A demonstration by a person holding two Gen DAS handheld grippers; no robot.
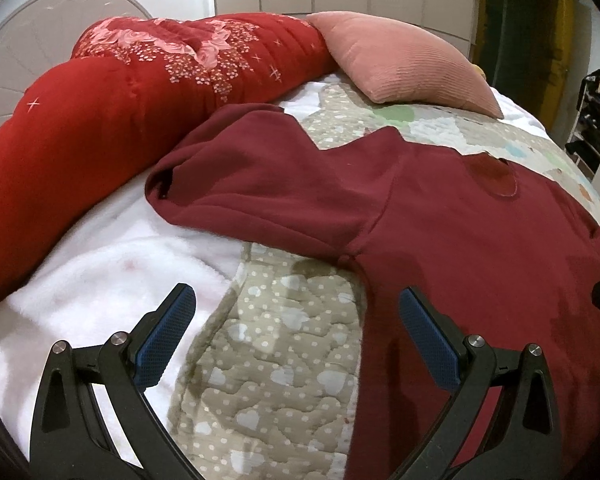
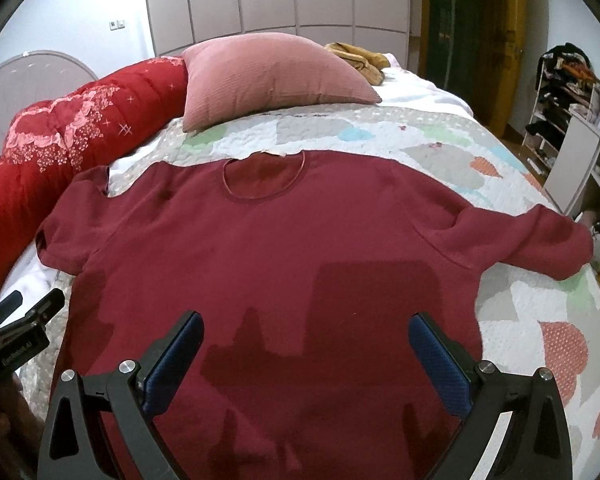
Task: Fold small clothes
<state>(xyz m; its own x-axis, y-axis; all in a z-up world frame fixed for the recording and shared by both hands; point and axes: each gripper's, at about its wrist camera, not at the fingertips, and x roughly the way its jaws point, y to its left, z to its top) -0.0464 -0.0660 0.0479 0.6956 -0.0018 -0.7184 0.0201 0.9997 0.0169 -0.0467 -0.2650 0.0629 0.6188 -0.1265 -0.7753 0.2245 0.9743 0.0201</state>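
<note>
A dark red sweater lies flat and face up on the quilted bed cover, neck hole away from me, both sleeves spread out to the sides. My right gripper is open and empty, hovering over the sweater's lower middle. My left gripper is open and empty, above the quilt beside the sweater's left side, below its left sleeve. The left gripper also shows at the left edge of the right wrist view.
A red flowered duvet roll lies along the bed's left side. A pink cushion sits beyond the sweater's neck. A white fleece blanket lies under the left sleeve. A yellow garment lies at the bed's far end. Shelves stand at right.
</note>
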